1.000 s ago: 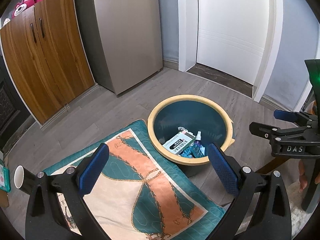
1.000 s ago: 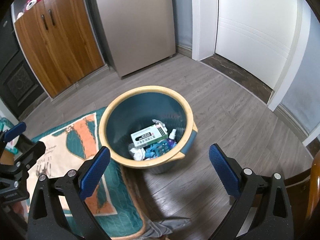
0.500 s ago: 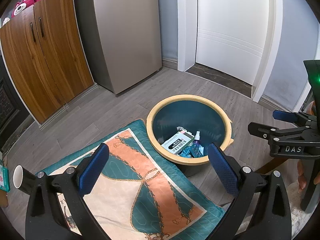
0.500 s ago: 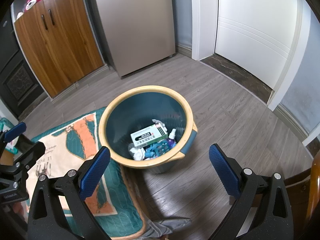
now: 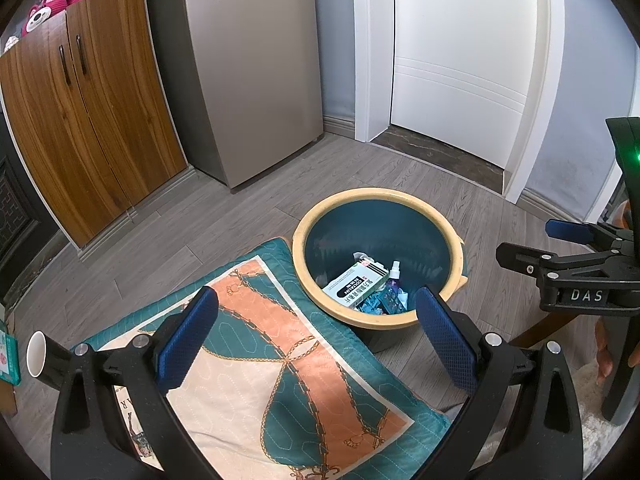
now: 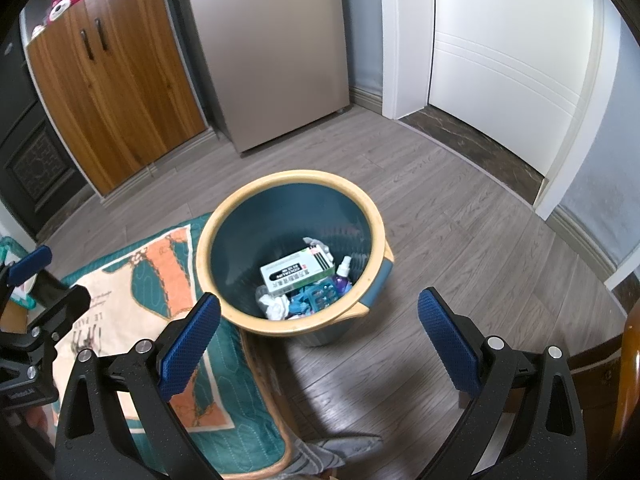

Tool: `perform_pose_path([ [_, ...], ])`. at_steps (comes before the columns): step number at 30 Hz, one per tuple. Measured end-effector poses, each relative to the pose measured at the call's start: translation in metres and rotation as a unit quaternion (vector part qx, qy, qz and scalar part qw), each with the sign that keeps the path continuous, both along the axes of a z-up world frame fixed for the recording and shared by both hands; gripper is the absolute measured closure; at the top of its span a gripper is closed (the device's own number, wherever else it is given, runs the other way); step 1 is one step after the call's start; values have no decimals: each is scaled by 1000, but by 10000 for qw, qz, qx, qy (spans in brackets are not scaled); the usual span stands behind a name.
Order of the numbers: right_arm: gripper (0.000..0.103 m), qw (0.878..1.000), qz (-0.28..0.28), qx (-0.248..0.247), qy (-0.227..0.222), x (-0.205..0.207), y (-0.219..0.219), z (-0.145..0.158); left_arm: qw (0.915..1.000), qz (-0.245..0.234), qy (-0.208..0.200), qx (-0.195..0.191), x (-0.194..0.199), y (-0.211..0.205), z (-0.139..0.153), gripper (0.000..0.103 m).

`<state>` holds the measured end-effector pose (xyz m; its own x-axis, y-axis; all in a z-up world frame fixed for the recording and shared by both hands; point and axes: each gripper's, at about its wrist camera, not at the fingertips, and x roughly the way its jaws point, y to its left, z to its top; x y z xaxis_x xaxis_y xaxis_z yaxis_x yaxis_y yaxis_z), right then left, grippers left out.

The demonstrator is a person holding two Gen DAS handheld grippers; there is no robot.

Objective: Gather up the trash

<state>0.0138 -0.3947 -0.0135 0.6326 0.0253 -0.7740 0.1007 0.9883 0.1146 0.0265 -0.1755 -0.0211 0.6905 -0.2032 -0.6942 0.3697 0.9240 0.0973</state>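
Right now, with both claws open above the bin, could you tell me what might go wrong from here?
1. The black paper cup on the left edge, beyond the teal and orange quilted mat, could be overlooked.
2. The teal bin with a yellow rim stands against the mat; nudging it may tip it, spilling the white box.

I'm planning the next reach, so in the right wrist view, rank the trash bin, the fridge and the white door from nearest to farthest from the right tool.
1. Trash bin, just ahead of the right tool, slightly left.
2. Fridge, farther back, left of centre.
3. White door, far right; too close to the fridge to call.
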Motion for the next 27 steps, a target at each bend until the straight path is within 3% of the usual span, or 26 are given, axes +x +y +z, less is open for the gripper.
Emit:
perform_pose_path([
  [27, 5, 9999, -89, 61, 58, -2, -2, -5, 9999, -38, 25, 101, -1, -2, -3, 6],
])
